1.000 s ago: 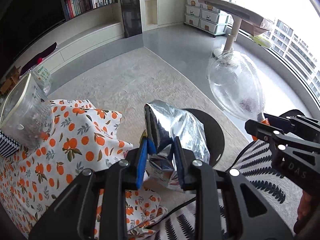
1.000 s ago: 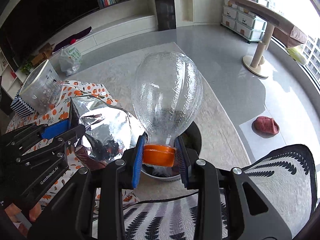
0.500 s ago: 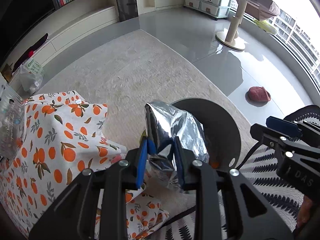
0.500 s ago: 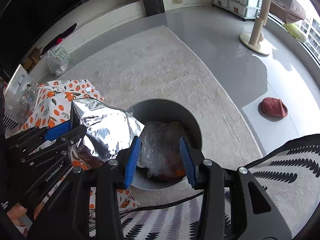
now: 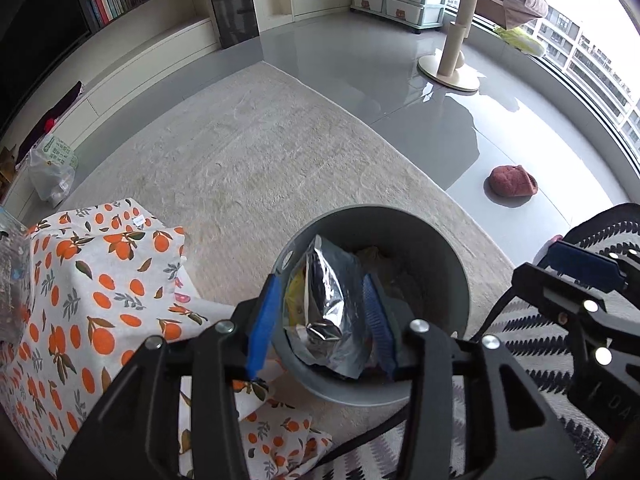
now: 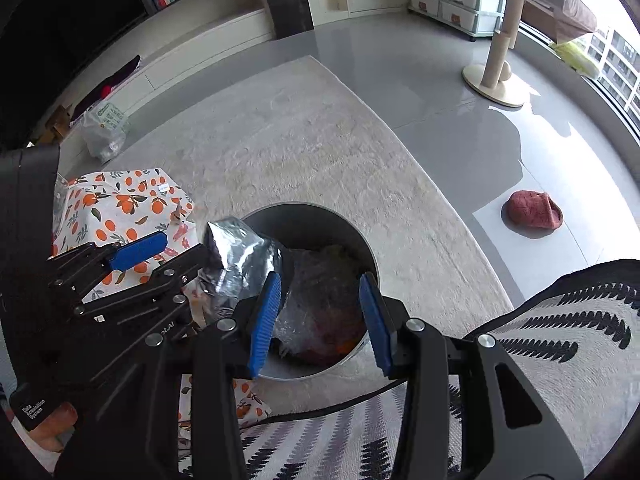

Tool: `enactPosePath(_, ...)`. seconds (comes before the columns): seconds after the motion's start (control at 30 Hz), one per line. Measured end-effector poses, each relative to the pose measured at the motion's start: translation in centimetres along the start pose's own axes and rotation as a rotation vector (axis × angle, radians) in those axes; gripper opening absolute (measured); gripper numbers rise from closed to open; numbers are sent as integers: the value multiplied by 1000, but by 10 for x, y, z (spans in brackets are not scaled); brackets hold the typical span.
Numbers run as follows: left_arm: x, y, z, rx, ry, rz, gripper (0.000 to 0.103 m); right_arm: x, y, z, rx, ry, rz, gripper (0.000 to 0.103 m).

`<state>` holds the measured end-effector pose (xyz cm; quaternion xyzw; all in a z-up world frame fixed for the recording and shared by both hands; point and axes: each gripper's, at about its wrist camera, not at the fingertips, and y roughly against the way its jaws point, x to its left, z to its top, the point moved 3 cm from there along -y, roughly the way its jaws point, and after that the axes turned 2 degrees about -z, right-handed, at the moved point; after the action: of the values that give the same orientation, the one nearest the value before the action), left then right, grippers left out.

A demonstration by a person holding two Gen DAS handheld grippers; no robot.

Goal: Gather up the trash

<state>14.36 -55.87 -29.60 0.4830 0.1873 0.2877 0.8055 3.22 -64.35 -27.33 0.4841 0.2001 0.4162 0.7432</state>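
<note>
A grey round trash bin (image 5: 448, 280) stands on the beige rug, also in the right wrist view (image 6: 320, 220). My left gripper (image 5: 320, 320) is open over its rim; a silver foil snack bag (image 5: 328, 304) sits loose between the spread fingers, inside the bin. The bag also shows in the right wrist view (image 6: 240, 256). My right gripper (image 6: 320, 320) is open and empty above the bin. The clear plastic bottle (image 6: 320, 304) with an orange cap lies in the bin.
An orange-print cloth (image 5: 92, 280) covers a low surface left of the bin. A striped black-and-white fabric (image 6: 540, 360) lies at front right. A red slipper (image 5: 512, 182) lies on the grey floor. A plastic bag (image 5: 52, 172) stands far left.
The right gripper opened and dropped the bottle into the bin. The left gripper moved over the bin and opened, letting the foil bag go.
</note>
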Motion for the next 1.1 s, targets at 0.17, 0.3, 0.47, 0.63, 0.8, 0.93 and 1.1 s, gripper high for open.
enactPosePath(0.17, -7, 8, 0, -1, -13, -4, 49, 2, 9, 1, -9, 6, -7, 40)
enactPosePath(0.3, 2, 26, -7, -7, -5, 6, 49, 11, 24, 3, -18, 26, -4, 40)
enactPosePath(0.47, 33, 68, -24, -38, 32, 56, 61, 46, 54, -1, -39, 94, 22, 48)
enactPosePath(0.63, 81, 118, -56, -53, 98, 141, 65, 109, 87, -18, -48, 208, 84, 60)
enactPosePath(0.8, 142, 177, -106, -28, 212, 229, 66, 181, 123, -42, -54, 313, 174, 69)
enactPosePath(0.93, 190, 228, -152, 7, 292, 360, 69, 240, 155, -63, -52, 385, 256, 69)
enactPosePath(1.1, 247, 299, -208, 28, 409, 455, 73, 310, 192, -92, -34, 459, 333, 69)
